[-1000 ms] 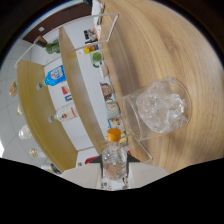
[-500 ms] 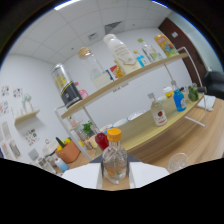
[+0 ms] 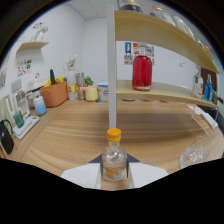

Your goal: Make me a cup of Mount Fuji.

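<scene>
Right between the two pale fingers point(image 3: 82, 176) of the gripper point(image 3: 114, 172) stands a small clear bottle point(image 3: 114, 161) with an orange cap point(image 3: 114, 134), upright, its sides pressed by both fingers, so the gripper is clamped on it. The bottle holds a little pale liquid and sits at about 6 o'clock, above the wooden surface point(image 3: 80, 130) that spreads out beyond it.

At roughly 4 o'clock from the bottle, near the right-hand finger, a clear glass cup point(image 3: 195, 151) rests on the surface; whether it stands straight or tilts cannot be told. Straight beyond the bottle, at 12 o'clock, a white post point(image 3: 111, 70) rises and carries a wooden shelf point(image 3: 155, 92). On that shelf, at about 1 o'clock, stands a tall clear bottle of red liquid point(image 3: 142, 69) with a white lid. Further along the shelf, towards 3 o'clock, are smaller bottles point(image 3: 207, 87), one of them blue.

At about 10 o'clock, at the back of the surface by the white wall, sits an orange box point(image 3: 56, 94) with greenery and small items in it, and just beside it a cream mug point(image 3: 91, 93). Nearer, at 9 o'clock, a small bottle with blue liquid point(image 3: 40, 106) stands on the surface next to a white tray point(image 3: 25, 126).
</scene>
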### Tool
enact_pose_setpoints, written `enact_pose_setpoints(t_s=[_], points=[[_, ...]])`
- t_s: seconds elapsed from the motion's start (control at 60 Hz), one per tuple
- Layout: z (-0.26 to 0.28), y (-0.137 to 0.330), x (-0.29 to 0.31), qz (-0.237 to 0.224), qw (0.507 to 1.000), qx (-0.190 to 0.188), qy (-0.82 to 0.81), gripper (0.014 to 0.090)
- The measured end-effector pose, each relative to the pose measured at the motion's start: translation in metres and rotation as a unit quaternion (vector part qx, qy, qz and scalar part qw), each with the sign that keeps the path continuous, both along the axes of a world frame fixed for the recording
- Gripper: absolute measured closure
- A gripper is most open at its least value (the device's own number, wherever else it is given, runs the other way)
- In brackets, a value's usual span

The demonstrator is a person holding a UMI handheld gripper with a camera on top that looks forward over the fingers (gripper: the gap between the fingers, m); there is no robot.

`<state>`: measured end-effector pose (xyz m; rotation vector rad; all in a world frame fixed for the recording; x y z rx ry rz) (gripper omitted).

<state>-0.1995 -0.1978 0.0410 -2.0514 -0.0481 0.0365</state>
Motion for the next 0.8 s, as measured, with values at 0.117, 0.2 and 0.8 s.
enact_pose_setpoints(t_s=[0.117,0.2,0.8], points=[[-0.01,0.001,-0.001,-0.005,1.0,-0.017,0.004,0.0694],[-0.018,0.0,-0.006,0.003,0.999,-0.041,-0.005,0.0693],[-0.028,-0.027,-0.007,0.009,0.997,-0.076,0.033,0.0326]])
